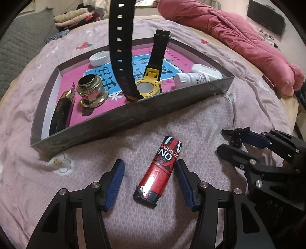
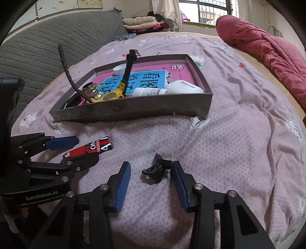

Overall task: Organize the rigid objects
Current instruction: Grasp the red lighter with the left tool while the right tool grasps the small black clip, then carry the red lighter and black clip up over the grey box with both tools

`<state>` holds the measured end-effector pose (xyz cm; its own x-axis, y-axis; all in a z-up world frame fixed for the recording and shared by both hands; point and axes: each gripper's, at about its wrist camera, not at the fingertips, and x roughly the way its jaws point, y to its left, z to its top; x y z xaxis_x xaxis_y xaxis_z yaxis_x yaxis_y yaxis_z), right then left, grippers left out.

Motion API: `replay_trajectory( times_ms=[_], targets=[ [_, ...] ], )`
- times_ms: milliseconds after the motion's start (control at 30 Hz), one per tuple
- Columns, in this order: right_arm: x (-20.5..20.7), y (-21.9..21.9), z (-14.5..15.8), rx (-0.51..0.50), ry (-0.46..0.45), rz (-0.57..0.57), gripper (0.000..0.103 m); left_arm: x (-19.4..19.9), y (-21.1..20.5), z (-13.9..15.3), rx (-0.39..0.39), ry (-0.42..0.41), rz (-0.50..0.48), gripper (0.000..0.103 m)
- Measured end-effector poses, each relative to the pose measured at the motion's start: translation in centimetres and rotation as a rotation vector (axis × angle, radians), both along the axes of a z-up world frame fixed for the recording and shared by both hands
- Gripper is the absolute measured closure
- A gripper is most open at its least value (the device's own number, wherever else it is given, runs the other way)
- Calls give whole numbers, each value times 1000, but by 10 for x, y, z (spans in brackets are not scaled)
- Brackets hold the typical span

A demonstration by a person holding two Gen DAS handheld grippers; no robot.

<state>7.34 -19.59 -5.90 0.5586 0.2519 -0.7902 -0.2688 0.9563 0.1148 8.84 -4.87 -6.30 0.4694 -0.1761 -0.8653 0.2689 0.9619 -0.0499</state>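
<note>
left tool [image 1: 150,180] straddles lighter [image 1: 159,172], box [image 1: 133,115] wall just beyond.

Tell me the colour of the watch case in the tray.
Yellow watch case, on black straps; clearest in the left wrist view.

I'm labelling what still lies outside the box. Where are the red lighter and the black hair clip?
red lighter [image 1: 160,172]: left wrist view, middle of its red body.
black hair clip [image 2: 157,168]: right wrist view, centre of the clip.

Soft window [image 2: 208,11] daylight; sharp frames; heavy fisheye bending, dark corners
</note>
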Motion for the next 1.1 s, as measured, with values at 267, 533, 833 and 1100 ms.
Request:
replay_trajectory(
  times_ms=[267, 533, 833, 1100],
  targets=[
    [12, -2, -5, 2, -1, 10, 73, 7, -8, -5, 11, -19, -25, 49],
    [9, -10, 3, 49, 0, 21, 73, 14, -2, -3, -86, 1, -5, 79],
    [5, -15, 23, 91, -68, 35, 73, 4, 13, 18, -129, -55, 31, 81],
    [4, -9, 42, 101, -149, 54, 73, -7, 31, 54, -113, -150, 93, 81]
  ],
)
